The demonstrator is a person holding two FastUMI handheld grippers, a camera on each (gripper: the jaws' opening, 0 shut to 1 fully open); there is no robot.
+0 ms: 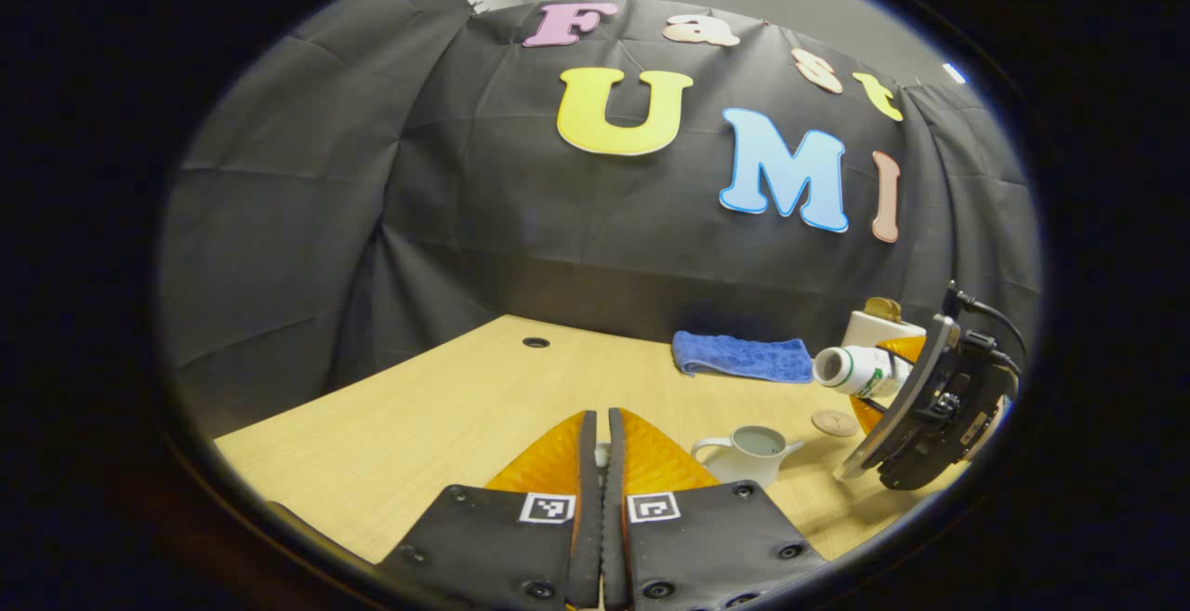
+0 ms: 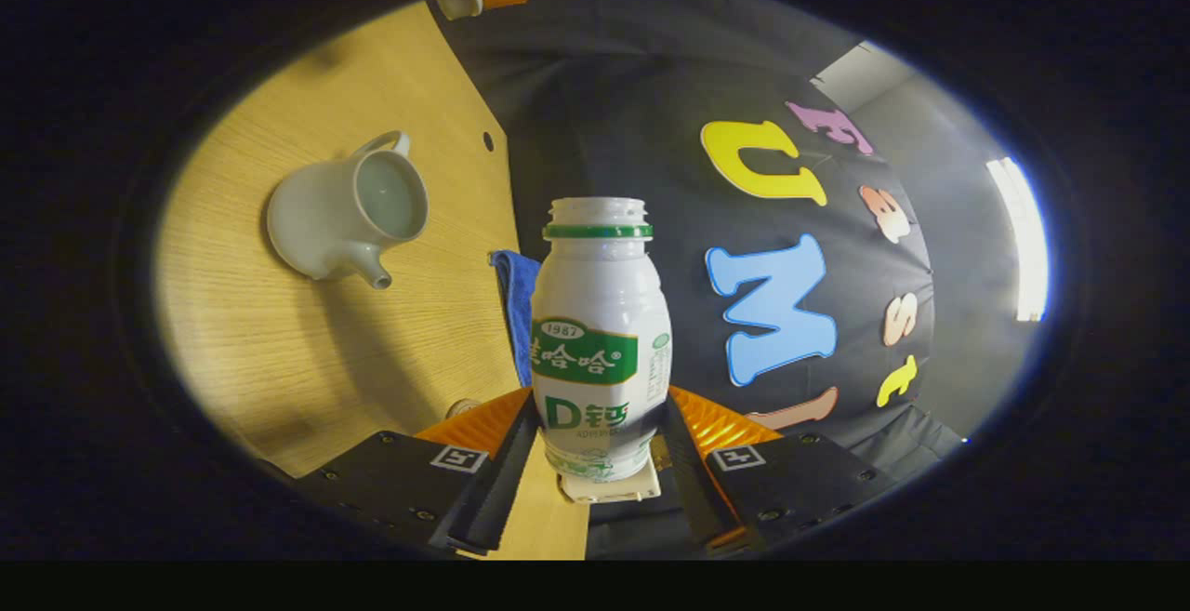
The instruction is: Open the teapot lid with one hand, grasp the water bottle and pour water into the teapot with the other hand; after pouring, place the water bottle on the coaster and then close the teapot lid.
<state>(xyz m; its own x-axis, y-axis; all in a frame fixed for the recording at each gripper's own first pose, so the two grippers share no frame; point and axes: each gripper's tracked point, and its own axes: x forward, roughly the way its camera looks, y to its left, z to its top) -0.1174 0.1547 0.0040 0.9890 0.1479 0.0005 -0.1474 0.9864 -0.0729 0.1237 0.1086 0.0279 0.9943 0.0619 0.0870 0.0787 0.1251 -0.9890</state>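
1. water bottle (image 2: 600, 332) sits between the right gripper (image 2: 595, 448) fingers, which press on its lower body from both sides; its cap is off and the mouth is bare. in the left gripper view it lies tipped on its side, mouth toward the left, above and to the right of the teapot (image 1: 751, 453).
2. as a judgement: it looks like thin, smooth plastic, light and somewhat squashy, so a low grip on the body can slip or dent; a firm hold on the label band seems safest while it tilts.
3. left gripper (image 1: 601, 448) has its fingers drawn nearly together, with something small and pale pinched at the tips; it may be the lid, but i cannot tell.
4. teapot stands lid off on the wooden table (image 1: 446, 416), just right of the left gripper; it looks glazed ceramic, so hard, heavy and chippable, and the lid slippery.
5. coaster (image 1: 835, 422) lies on the table just right of the teapot, under the bottle.
6. farther back, a blue cloth (image 1: 742, 356) lies near the far wall.
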